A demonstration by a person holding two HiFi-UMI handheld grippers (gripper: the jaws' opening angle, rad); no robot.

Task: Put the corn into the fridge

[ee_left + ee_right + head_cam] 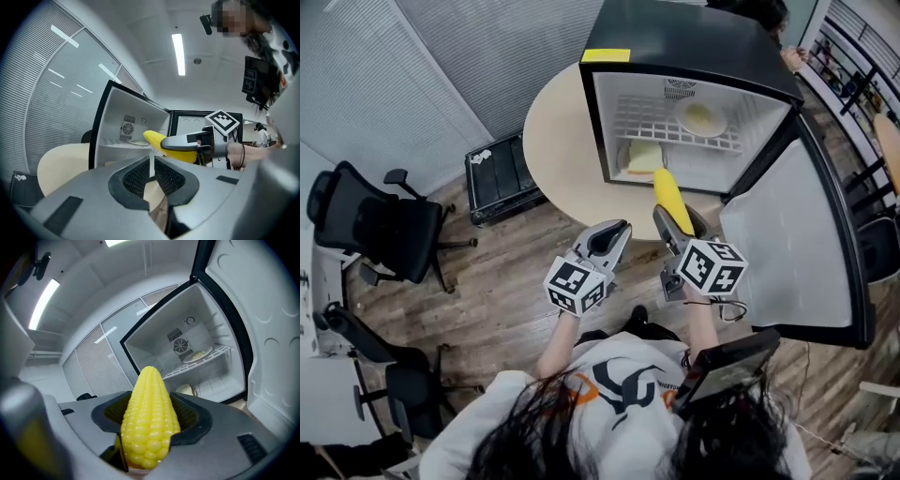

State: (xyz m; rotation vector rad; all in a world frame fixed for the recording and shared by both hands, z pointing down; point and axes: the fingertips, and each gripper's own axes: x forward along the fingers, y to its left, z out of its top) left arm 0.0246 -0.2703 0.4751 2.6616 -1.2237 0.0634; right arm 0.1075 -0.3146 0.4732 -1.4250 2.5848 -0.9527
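**Corn held before open fridge**

Faces the open fridge (675, 37) on the round bench (558, 141). Holds the corn (671, 195) just outside, thick end clamped in right gripper (680, 223) fingers (194, 416). Shows left gripper (612, 234) fingers (136, 180) clenched, empty. Seems light, stiff, bumpy, not slippery; best gripped low.

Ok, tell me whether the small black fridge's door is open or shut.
Open: the door of the small black fridge is swung wide to one side, baring its white interior and wire shelf.

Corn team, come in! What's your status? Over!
Left gripper shut, empty. Right gripper shut on corn, tip toward fridge. Door open, corn not in yet; nothing seen blocking.
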